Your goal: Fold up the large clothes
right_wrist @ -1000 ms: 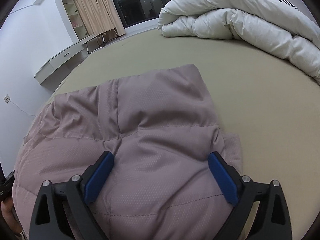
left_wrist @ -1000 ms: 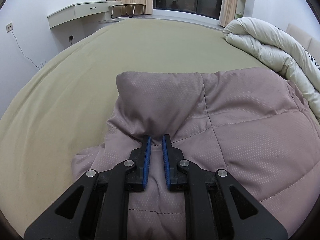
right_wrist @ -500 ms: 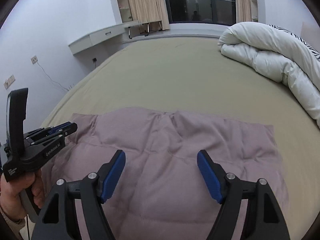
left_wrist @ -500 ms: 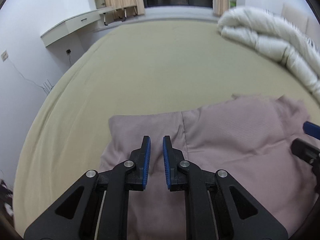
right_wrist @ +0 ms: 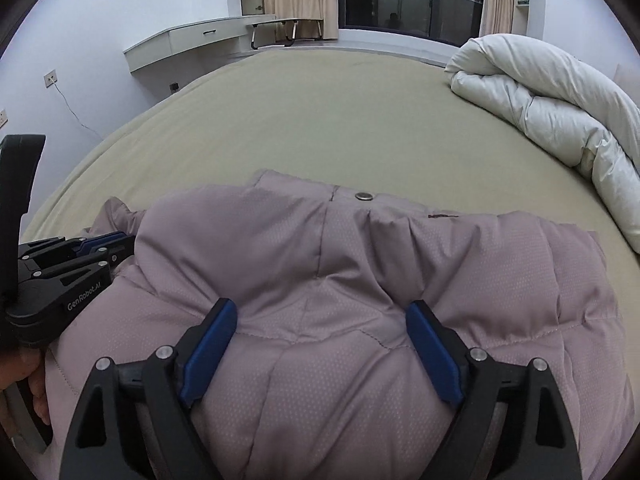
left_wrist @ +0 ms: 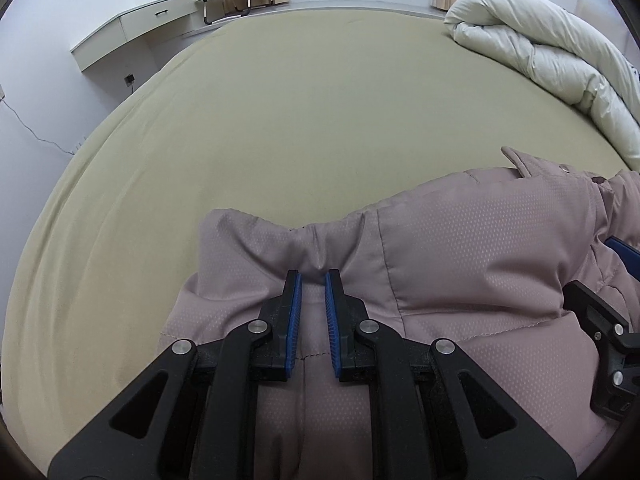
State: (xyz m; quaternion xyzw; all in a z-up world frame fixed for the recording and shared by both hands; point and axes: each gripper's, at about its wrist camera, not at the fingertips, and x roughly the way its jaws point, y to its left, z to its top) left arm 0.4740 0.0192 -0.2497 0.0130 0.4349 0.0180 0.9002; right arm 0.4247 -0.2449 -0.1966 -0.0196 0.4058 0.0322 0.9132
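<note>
Mauve padded jacket (right_wrist: 360,320) lies bunched on the olive bed (left_wrist: 320,100) near its front edge, mid-fold: the left gripper (left_wrist: 312,280) is pinched together on a gathered ridge of jacket fabric, and the right gripper (right_wrist: 322,320) has just been opening, jaws apart, straddling a puffy panel with pads apparently not pressing on it. Next move likely calls for the right jaws to close on that panel so both sides can be carried over together without the slippery fabric sliding out. Both grippers angle steeply down at the jacket, side by side; a hand (right_wrist: 28,376) shows at the left handle.
</note>
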